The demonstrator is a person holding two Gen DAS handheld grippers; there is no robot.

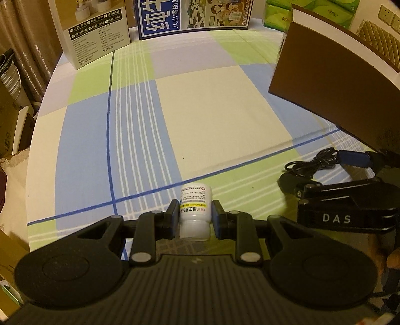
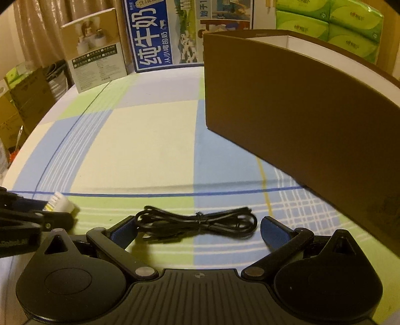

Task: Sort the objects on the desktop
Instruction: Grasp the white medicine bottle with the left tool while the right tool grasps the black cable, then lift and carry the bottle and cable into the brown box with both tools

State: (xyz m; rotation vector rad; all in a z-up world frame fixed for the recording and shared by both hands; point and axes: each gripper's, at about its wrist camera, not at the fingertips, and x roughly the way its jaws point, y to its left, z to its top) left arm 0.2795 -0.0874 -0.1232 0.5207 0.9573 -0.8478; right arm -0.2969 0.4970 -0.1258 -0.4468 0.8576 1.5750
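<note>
Because its cap end points back toward the camera and its base away, the small white medicine bottle [image 1: 195, 212] seems to be gripped on its side, the left gripper [image 1: 195, 212] clamped across its labelled body with a finger [image 1: 172, 215] pressed to each flank. That grip looks chosen so the bottle can be carried as one piece; it sits at the near middle of the checked tablecloth [image 1: 212, 112], whether lifted or resting on the cloth I cannot tell.

Just to its right lies the bundled black cable [image 2: 197, 221], tied at its middle and flat on the cloth. The right gripper [image 2: 197, 230] frames it, jaws spread wide, one blue pad [image 2: 122, 233] near the cable's left loop and the other [image 2: 273, 232] just beyond its right loop. Neither pad clearly touches it, so nothing is held yet; the wide opening looks meant to take in the whole bundle, and closing should gather it.

Farther right and beyond the cable stands the open brown box [image 2: 287, 105], its white inner wall showing at the top; I judge it the likely destination for both items. Along the far edge stand a beige product carton [image 2: 97, 50], a blue milk carton [image 2: 155, 37] and green tissue packs [image 2: 330, 22], well apart from the work.
</note>
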